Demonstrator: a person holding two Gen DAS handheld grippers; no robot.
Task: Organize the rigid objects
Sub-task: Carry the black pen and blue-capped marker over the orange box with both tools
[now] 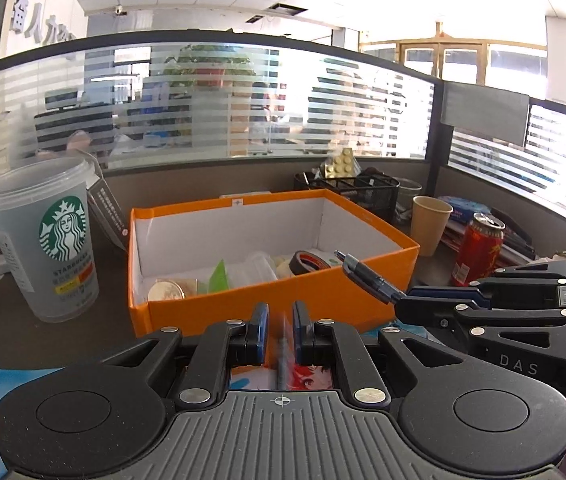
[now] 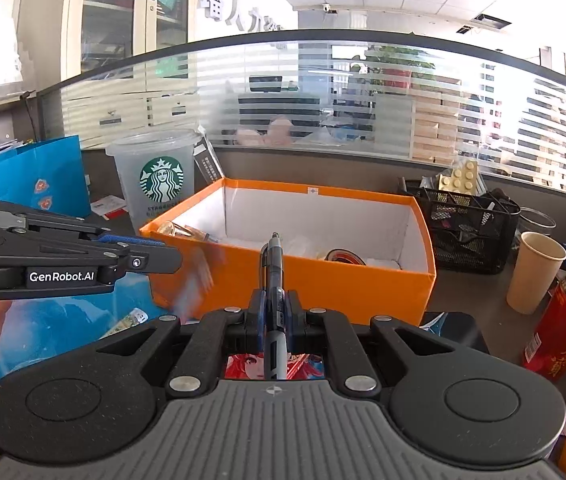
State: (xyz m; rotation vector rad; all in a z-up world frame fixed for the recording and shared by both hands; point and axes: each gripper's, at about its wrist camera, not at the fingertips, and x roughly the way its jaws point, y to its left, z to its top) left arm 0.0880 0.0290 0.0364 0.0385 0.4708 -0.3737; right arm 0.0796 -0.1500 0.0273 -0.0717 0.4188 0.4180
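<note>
Far left of the desk: tall frosted plastic cup with a green mermaid logo and clear lid (image 1: pixel 41 236), upright, just beside the left wall of the open orange cardboard box with a white interior (image 1: pixel 271 296). In the right wrist view a blue paper bag (image 2: pixel 35 178) stands further left of that cup.

Box contents, left to right: round gold-coloured tin (image 1: pixel 166 291), green triangular piece (image 1: pixel 219 276), clear plastic container (image 1: pixel 255 270), black roll of tape (image 1: pixel 310 261) near the right wall.

Left hand-held gripper (image 1: pixel 281 330): blue pads slightly apart, just short of the box's near wall. A thin blurred streak, something falling or dropping between them (image 1: pixel 283 344), shows in the gap; what it is, and whether the pads touch it, cannot be told. From the right wrist view this gripper sits at the box's near left corner.

Right hand-held gripper (image 2: pixel 274 314): clenched on a dark blue translucent ballpoint pen (image 2: pixel 273 280), tip pointing forward over the near rim of the box, at its right half.

Right of the box: tan paper cup (image 1: pixel 430 224), upright, then a red drink can with an opened top (image 1: pixel 479 252) near the right edge of the desk. Behind them, a black wire mesh organiser (image 1: pixel 363 192) with a yellow studded brick (image 1: pixel 341 164) on top.
</note>
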